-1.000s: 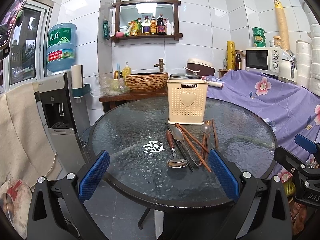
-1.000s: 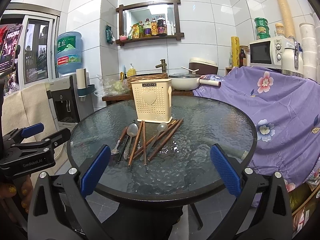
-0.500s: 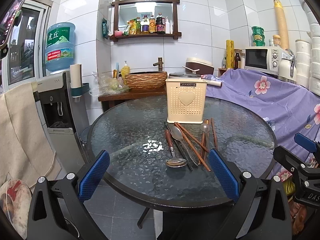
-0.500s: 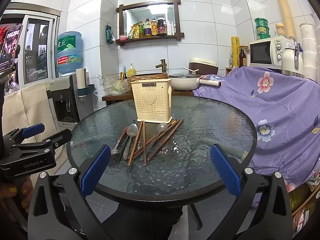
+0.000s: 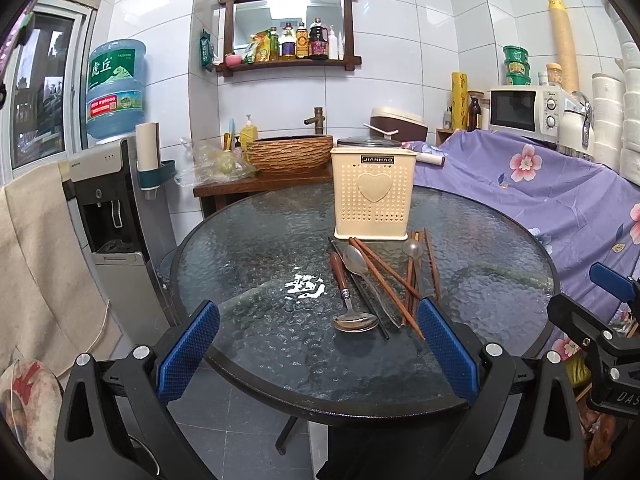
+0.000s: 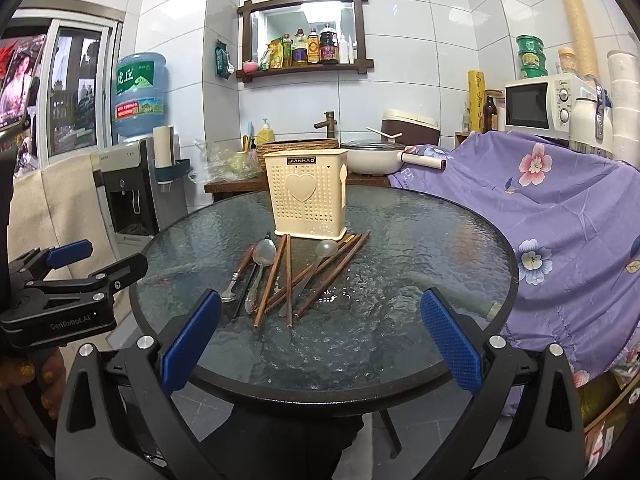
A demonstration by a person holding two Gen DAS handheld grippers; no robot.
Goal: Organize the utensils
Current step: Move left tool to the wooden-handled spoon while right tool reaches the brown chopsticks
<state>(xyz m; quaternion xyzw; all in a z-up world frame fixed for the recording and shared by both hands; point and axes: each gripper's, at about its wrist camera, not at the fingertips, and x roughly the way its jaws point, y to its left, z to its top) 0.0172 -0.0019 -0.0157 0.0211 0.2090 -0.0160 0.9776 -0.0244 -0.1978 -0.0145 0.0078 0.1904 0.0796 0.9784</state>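
Both grippers, left (image 5: pixel 318 350) and right (image 6: pixel 320 336), wide open, empty, short of desk (image 6: pixel 400 240); take one chopstick (image 6: pixel 272 280) end at centre frame, drop in holder (image 6: pixel 306 198).

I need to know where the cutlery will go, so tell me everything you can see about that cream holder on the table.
The cream holder is a boxy, upright caddy that looks like plastic, with walls perforated by small holes, a raised heart on its front and a dark JIANHAO label near the rim. It stands on a slightly wider base toward the far side of the round glass table. A moulded spoon shape shows on its right side in the right wrist view. Nothing sticks out above its rim. The chopsticks and spoons lie just in front, tips reaching its base.
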